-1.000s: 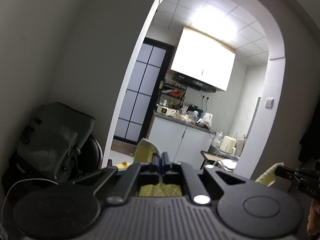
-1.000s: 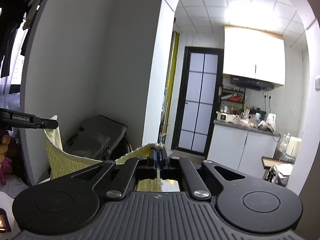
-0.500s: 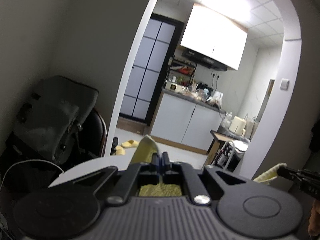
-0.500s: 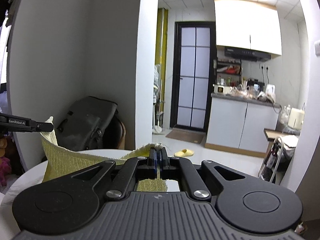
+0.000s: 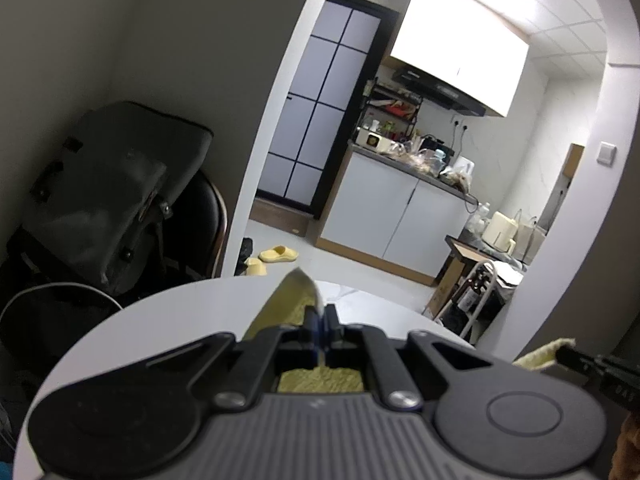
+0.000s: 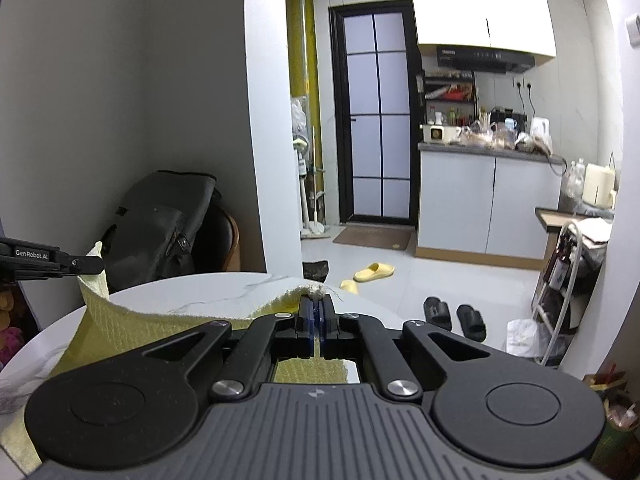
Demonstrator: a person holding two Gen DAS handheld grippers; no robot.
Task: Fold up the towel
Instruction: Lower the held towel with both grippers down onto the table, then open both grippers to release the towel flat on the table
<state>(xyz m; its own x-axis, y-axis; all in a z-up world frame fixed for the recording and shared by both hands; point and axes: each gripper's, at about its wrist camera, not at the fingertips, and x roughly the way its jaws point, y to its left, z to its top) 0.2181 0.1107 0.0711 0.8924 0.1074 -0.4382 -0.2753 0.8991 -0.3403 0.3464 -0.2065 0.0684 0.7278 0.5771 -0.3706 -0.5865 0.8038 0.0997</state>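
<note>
Pale yellow waffle-textured towel (image 6: 120, 320)

A waffle-textured yellow cloth towel (image 6: 132, 326) is seen over a glossy, marble-patterned white table (image 6: 224, 292); matt black ribbed plastic forms the right gripper (image 6: 316, 312).

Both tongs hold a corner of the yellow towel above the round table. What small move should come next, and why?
Probably carry both corners forward and down to the table. Left tongs and right tongs are shut on the towel, which sags between them.
</note>
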